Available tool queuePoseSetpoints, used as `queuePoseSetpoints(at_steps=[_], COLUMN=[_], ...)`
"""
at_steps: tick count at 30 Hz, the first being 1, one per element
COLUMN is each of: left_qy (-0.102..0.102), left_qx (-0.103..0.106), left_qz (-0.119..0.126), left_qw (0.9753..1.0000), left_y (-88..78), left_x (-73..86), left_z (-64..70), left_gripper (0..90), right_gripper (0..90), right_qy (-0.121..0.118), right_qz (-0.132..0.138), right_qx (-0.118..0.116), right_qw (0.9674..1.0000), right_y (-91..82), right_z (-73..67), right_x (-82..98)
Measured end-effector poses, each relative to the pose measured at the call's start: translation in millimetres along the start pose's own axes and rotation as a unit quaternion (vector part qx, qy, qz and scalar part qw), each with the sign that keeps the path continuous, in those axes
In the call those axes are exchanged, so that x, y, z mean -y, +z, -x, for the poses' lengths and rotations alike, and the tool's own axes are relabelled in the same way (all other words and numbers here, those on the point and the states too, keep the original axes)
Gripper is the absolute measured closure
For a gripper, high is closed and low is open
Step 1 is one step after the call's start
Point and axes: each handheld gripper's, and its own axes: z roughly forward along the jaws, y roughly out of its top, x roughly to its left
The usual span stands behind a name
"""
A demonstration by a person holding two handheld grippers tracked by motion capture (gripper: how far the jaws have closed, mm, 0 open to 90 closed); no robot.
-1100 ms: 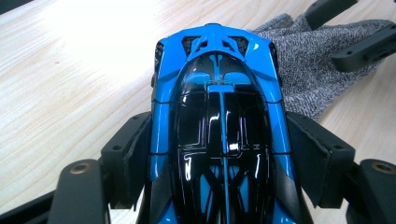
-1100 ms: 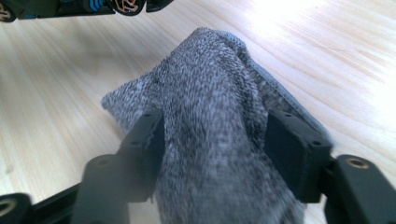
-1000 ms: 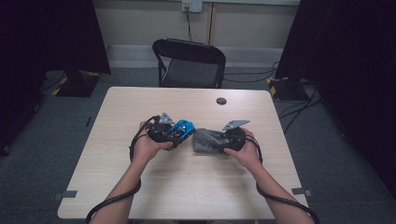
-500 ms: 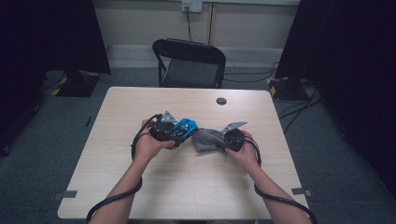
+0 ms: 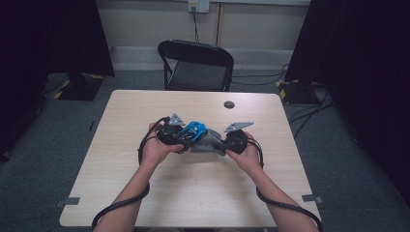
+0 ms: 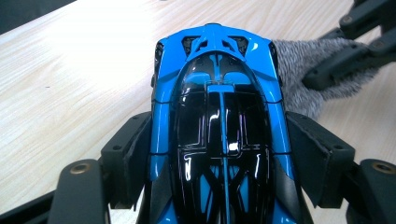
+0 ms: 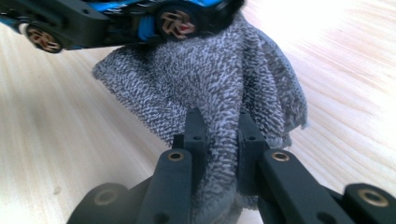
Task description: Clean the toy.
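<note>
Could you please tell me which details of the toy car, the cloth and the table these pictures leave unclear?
- Blue and black toy car: its near end is cut off by the left gripper view's bottom edge.
- Grey knitted cloth: its pinched fold is hidden between the right gripper jaws.
- Small dark round object on the table: too small to identify in the high view.

A light wooden table [image 5: 121,193] stood on grey carpet. A small dark round object [image 5: 229,104] lay near its far edge. Beyond it was a black folding chair [image 5: 196,65], a wall socket [image 5: 198,6] above, cables [image 5: 261,79] trailing across the floor.
</note>
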Motion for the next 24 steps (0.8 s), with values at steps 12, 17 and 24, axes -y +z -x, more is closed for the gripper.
queuePoseSetpoints(at_steps=[12,17,24], left_qy=[-0.006,-0.012,-0.015], left_qx=[-0.005,-0.008,-0.015], left_qz=[0.003,0.004,0.011], left_qw=[1.0000,0.9999,0.9997], left_y=[6.1,9.0,7.9], left_x=[-7.6,-6.9,-8.9], left_z=[-2.6,-5.6,-7.9], left_gripper=[28.1,28.1,28.1], right_gripper=[79.5,79.5,79.5], right_qy=[-0.033,-0.036,-0.054], right_qz=[0.006,0.007,-0.010], right_qx=[-0.043,-0.058,-0.080], right_qw=[0.9985,0.9977,0.9953], right_y=[7.4,11.4,19.0], right_z=[-22.4,-27.8,-38.6], right_x=[-4.3,-5.0,-0.9])
